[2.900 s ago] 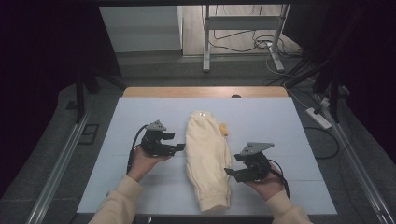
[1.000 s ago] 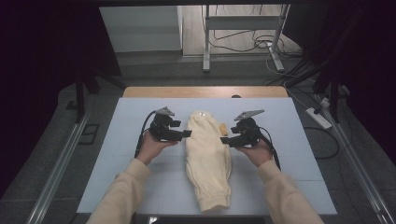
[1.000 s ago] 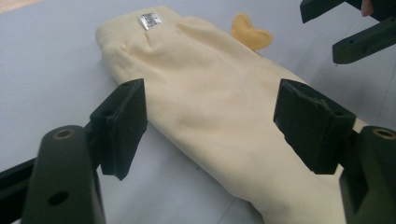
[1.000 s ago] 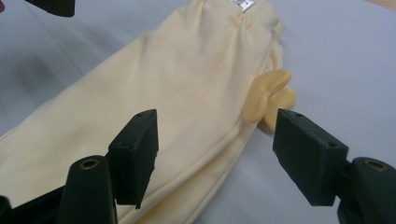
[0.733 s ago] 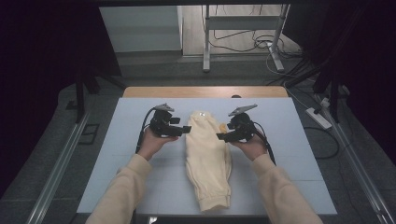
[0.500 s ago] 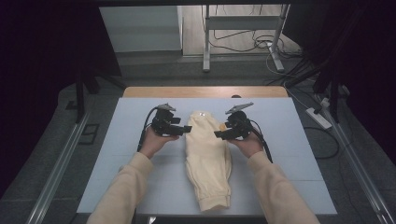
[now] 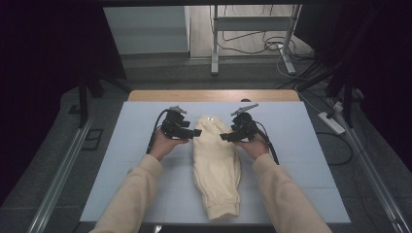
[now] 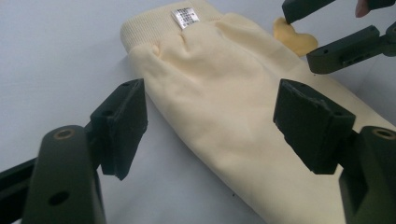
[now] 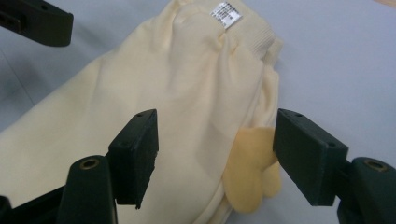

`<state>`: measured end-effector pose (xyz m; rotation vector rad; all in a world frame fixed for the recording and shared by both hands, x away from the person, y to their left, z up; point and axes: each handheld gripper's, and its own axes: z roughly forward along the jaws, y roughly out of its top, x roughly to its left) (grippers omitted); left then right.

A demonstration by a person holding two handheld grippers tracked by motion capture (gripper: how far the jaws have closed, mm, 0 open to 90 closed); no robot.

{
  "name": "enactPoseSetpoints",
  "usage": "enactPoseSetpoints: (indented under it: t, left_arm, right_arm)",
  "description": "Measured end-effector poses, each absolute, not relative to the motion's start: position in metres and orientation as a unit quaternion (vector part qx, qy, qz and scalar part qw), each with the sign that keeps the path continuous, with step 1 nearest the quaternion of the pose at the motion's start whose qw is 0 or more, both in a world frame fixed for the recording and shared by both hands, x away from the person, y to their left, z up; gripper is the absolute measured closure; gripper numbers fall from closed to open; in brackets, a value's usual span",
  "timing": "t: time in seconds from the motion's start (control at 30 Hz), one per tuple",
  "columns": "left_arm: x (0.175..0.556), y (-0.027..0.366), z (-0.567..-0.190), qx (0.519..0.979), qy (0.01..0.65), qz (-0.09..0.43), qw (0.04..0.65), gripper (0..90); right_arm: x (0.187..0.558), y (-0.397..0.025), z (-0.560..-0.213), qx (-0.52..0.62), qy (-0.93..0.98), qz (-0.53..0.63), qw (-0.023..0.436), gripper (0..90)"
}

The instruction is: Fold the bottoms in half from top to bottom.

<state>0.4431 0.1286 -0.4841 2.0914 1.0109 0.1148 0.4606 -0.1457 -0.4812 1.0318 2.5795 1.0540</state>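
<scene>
- Presently, cream trousers [image 7: 216,165] are laid folded lengthwise on the pale blue mat [image 7: 301,141]; waistband at the far end, white label [image 8: 184,17] upward
- left gripper [image 7: 193,132] is held released at the waistband's left edge; nothing gripped
- right gripper [image 7: 224,137] is held released at its right edge, jaws astride a yellow pocket flap [image 9: 252,172]; nothing clamped
</scene>
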Motion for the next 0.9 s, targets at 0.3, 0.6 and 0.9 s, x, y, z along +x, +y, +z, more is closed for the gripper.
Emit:
enactPoseSetpoints:
  t: [0.3, 0.6, 0.9]
  left_arm:
    - [0.449, 0.121, -0.487, 0.831, 0.399, 0.045, 0.386, 26.2]
    - [0.456, 0.119, -0.497, 0.829, 0.411, 0.040, 0.377, 26.1]
    - [0.463, 0.118, -0.507, 0.832, 0.421, 0.038, 0.360, 26.3]
  right_arm:
    - [0.471, -0.139, -0.483, 0.342, 0.868, 0.346, 0.097, 31.6]
    - [0.481, -0.142, -0.497, 0.360, 0.870, 0.324, 0.091, 31.6]
    - [0.486, -0.140, -0.505, 0.367, 0.871, 0.315, 0.085, 32.6]
